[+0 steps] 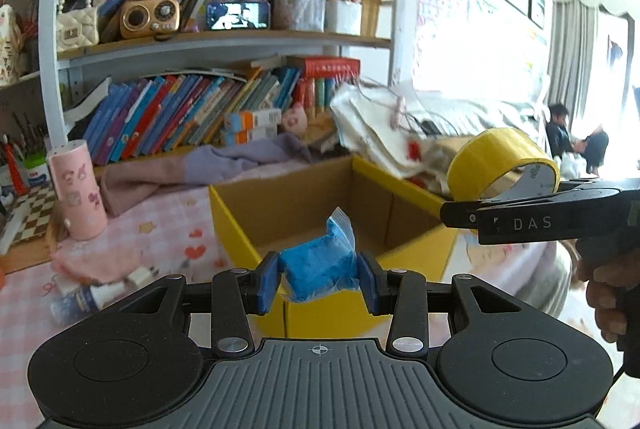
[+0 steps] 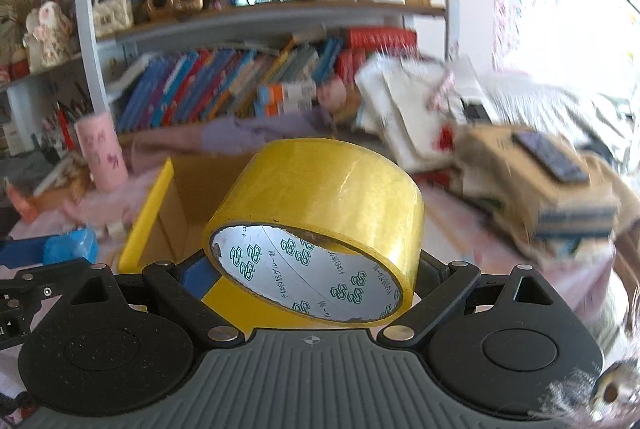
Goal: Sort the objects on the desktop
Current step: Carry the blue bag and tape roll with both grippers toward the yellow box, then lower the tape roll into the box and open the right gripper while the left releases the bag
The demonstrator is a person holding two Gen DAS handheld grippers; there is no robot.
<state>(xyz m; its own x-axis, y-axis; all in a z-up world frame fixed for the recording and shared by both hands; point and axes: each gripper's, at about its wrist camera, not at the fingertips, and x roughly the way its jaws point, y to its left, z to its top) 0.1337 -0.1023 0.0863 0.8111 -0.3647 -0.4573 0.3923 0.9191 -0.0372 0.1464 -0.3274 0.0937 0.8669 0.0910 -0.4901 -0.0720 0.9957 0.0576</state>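
Yellow cardboard forms the biggest thing at hand: an open box (image 1: pixel 304 197) with brown inner walls, standing on the pink patterned tablecloth (image 1: pixel 160 241) in front of the crowded bookshelf (image 1: pixel 200 41), and seemingly empty where its inside shows. Both hands carry their loads in the air on the near side of it. A wide roll of yellow tape (image 2: pixel 316 229) sits tilted in the right gripper (image 2: pixel 316 269), hole toward the camera, near the box's right wall in the left wrist view. A small blue plastic packet (image 1: pixel 318 263) sits in the left gripper (image 1: pixel 318 279), just over the box's near rim. My worry is the tape: it is smooth, round and gripped across its width at a slant, so a jolt or a turn of the wrist could roll it out of the pads and send it past the box into the clutter of papers (image 1: pixel 384 125) on the right. The packet is soft and crinkly, so it might slip or snag a pad on release. The two tools are also close together and could knock each other over the opening. The right tongs stand spread wide, clamping the roll; the left are nearly closed, pinching the packet between the blue pads (image 1: pixel 266 283).
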